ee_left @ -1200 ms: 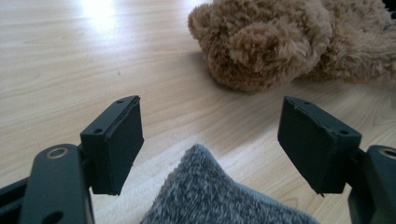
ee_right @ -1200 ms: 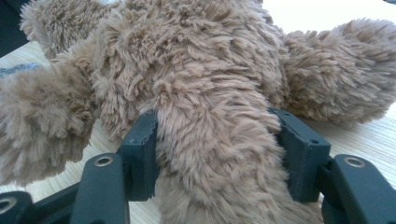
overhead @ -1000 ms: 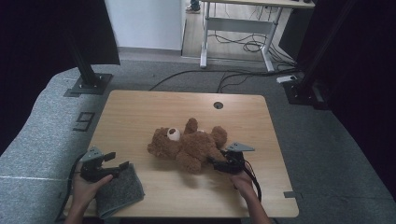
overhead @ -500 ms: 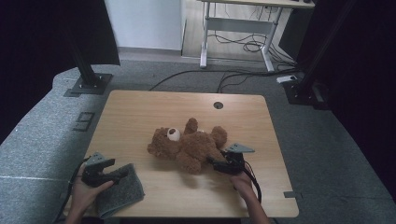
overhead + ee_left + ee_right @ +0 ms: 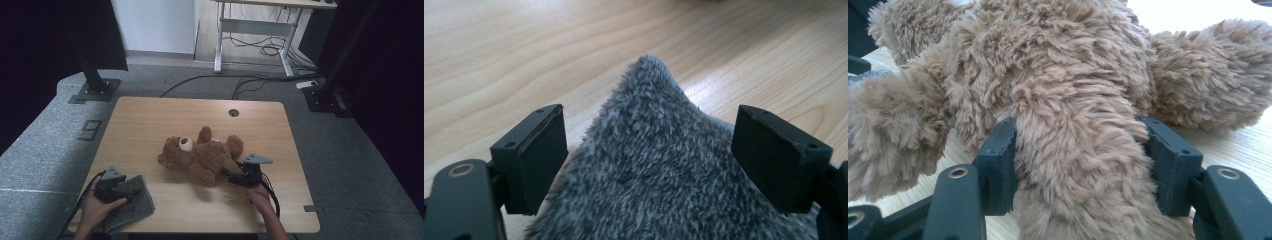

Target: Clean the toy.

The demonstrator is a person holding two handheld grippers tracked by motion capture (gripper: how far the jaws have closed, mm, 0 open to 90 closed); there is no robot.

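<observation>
I see the left gripper (image 5: 649, 155) just opened over the fuzzy grey cloth (image 5: 659, 165); the right gripper (image 5: 1083, 170) clamps the brown plush teddy bear's (image 5: 1063, 100) leg.

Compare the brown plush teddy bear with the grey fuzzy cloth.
The brown plush teddy bear is bulky and lies mid-table; the grey fuzzy cloth is flat, at the table's near left corner. The right gripper clamps a limb of the bear; the left gripper straddles the cloth, jaws just opened. Both are soft and fuzzy.

Wooden table (image 5: 150, 125): brown teddy bear (image 5: 202, 157) mid-table, grey cloth (image 5: 135, 200) near-left corner.
</observation>
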